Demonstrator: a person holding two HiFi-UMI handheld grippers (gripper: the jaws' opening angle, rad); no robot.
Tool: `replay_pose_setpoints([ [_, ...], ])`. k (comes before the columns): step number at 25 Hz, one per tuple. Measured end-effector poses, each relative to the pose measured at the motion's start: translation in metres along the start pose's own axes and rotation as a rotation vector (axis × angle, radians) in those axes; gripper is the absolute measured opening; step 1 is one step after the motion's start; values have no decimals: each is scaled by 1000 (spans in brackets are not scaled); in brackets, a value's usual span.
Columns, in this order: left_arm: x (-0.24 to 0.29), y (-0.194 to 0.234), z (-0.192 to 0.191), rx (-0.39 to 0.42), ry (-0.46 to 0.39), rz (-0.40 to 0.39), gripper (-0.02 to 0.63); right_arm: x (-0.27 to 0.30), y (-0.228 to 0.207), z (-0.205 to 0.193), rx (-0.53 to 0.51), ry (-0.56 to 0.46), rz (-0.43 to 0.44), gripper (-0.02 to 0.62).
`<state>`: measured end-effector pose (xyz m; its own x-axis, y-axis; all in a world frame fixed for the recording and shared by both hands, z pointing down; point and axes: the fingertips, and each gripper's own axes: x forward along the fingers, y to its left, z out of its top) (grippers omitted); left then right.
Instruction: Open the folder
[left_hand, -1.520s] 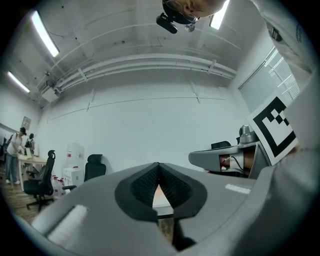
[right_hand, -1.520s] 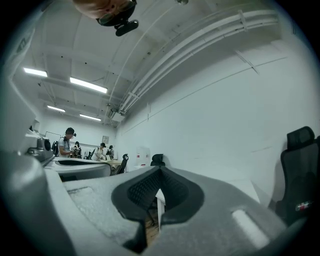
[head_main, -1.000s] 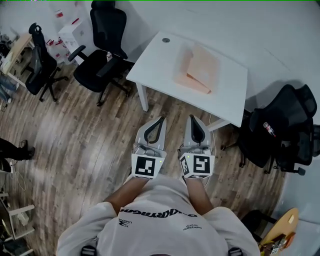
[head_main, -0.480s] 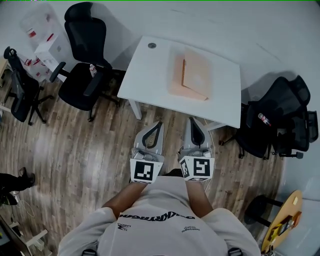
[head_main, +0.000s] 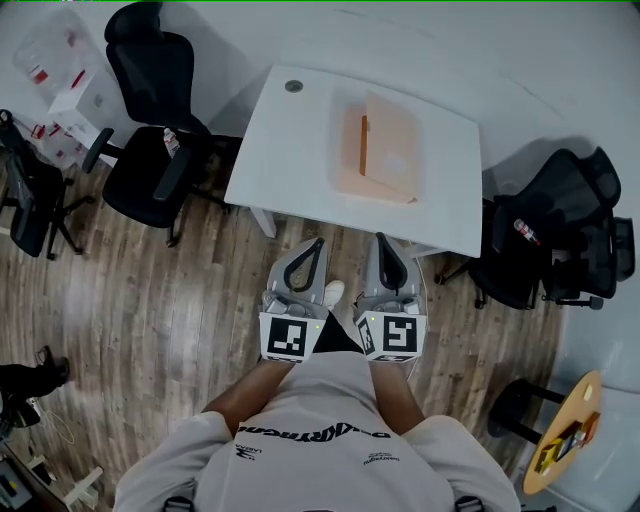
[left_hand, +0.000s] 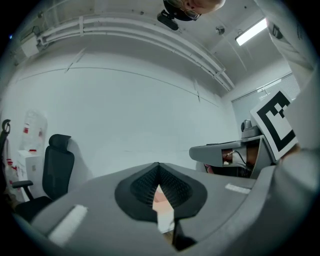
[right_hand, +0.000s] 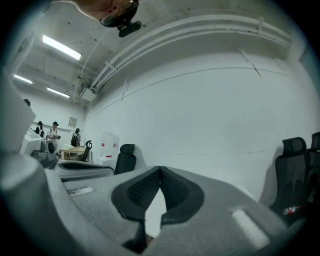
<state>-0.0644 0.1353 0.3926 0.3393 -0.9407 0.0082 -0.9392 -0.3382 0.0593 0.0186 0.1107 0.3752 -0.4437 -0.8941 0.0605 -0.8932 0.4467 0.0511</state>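
Peach folder (head_main: 378, 148) lies on the counter (head_main: 285, 150), ahead of my left claw (head_main: 317, 243) and right claw (head_main: 384, 240), both closed, holding nothing. The head view shows it whole; the left gripper view shows only a sliver.

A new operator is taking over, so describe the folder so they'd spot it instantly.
Find the white table between the black office chairs. The folder lies flat on its middle. It is the only peach-coloured thing there; the sole neighbour is a small round grey cap at a corner.
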Motion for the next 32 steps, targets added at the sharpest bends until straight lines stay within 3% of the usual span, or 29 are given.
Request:
replay_pose_setpoints([
  [7, 54, 5, -15, 43, 18, -31, -8, 45, -28, -18, 16, 26, -11, -3],
  [12, 103, 17, -14, 71, 24, -12, -8, 86, -56, -14, 27, 19, 0, -3],
  [18, 160, 24, -5, 68, 39, 4, -8, 127, -89, -6, 4, 1, 23, -3],
  [24, 199, 25, -16, 51, 82, 24, -8, 158, -119, -24, 10, 51, 36, -3],
  [29, 213, 35, -30, 78, 100, 14, -8, 177, -120, -30, -57, 70, 49, -3],
  [32, 228, 51, -40, 66, 108, 6, -8, 196, -118, -40, -45, 99, 39, -3],
])
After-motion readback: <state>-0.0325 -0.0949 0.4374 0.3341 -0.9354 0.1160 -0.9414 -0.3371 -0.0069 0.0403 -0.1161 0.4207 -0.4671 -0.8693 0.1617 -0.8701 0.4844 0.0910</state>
